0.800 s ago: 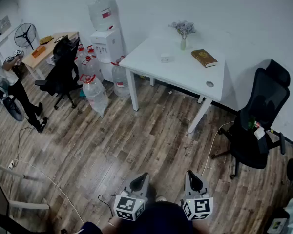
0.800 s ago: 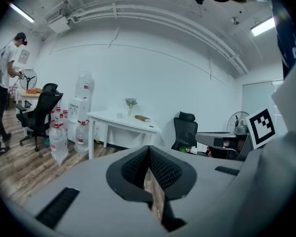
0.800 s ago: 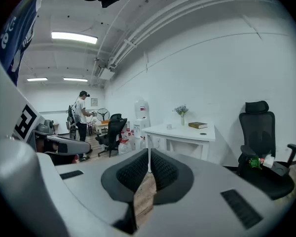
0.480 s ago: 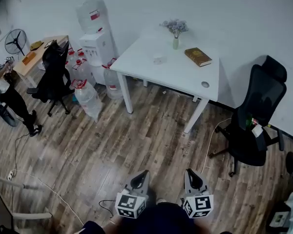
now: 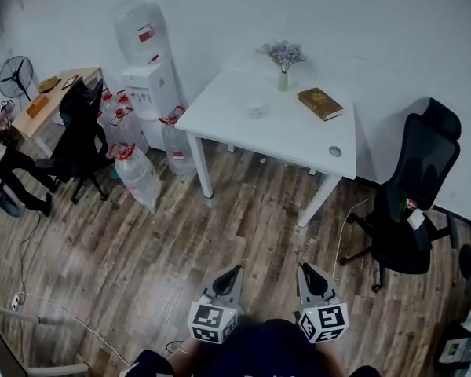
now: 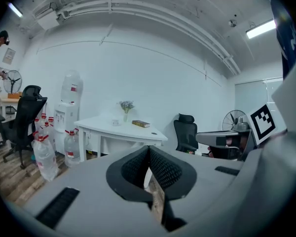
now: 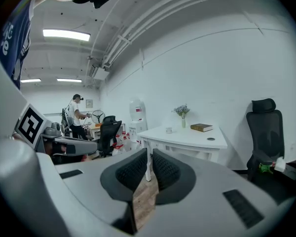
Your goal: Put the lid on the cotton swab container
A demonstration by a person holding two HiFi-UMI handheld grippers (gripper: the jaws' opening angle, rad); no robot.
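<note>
Left gripper (image 5: 232, 272) clenched shut, right gripper (image 5: 306, 270) all but closed, both empty above the wood floor (image 5: 141, 250); cotton swab container (image 5: 257, 109) mid-tabletop on white table (image 5: 220, 110), near vase (image 5: 282, 81).

Left gripper (image 5: 232, 271): held low, close in front of body, pointing forward, tipped slightly below level. Jaws fully together, ribbed pads touching along length, nothing between them.

Right gripper (image 5: 305, 270): just beside left gripper, same forward, slightly down-tilted pose. Jaws all but closed, only thin slit between pads, nothing in it.

Jaw ends of both lean slightly toward each other, not touching. Hands behind grippers mostly hidden in head view.
</note>
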